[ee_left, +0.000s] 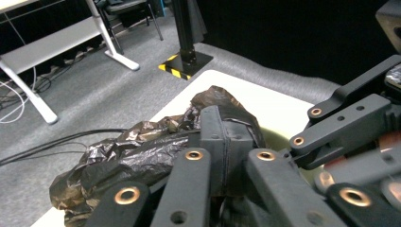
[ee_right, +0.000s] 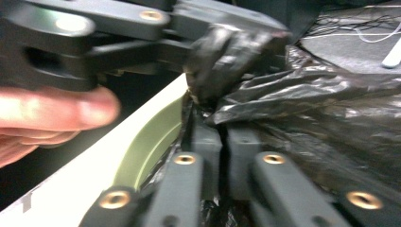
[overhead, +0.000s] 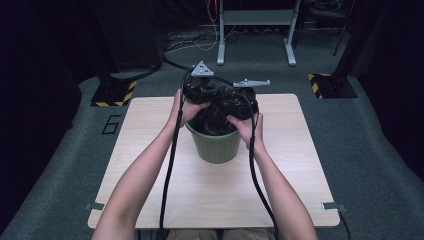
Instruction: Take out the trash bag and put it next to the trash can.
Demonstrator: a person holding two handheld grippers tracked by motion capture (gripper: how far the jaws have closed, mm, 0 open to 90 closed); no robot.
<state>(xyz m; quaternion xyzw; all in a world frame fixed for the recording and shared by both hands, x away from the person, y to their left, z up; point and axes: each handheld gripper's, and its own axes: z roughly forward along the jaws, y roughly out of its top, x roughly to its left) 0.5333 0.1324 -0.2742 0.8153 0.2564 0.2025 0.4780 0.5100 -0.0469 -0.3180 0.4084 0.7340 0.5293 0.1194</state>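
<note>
The left gripper sits at the far left rim of the green bin, its jaws pressed together on a bunched fold of the black bag. In the left gripper view the film spills out to the left of the jaws and a crumpled peak rises just beyond their tips. The bin stands mid-table, directly under both grippers.

The right gripper hangs just beside the left one, above the bin's far right rim. Its jaws are closed too, with film pinched between them; a green slice of rim shows to their left and loose bag spreads to their right.

The step looks like working the bag at the bin's mouth, though whether it is going in or coming out cannot be told. To do it well, both pinches should hold firm, and the hands should move apart evenly so the thin film stretches without tearing and the light bin does not tip.
</note>
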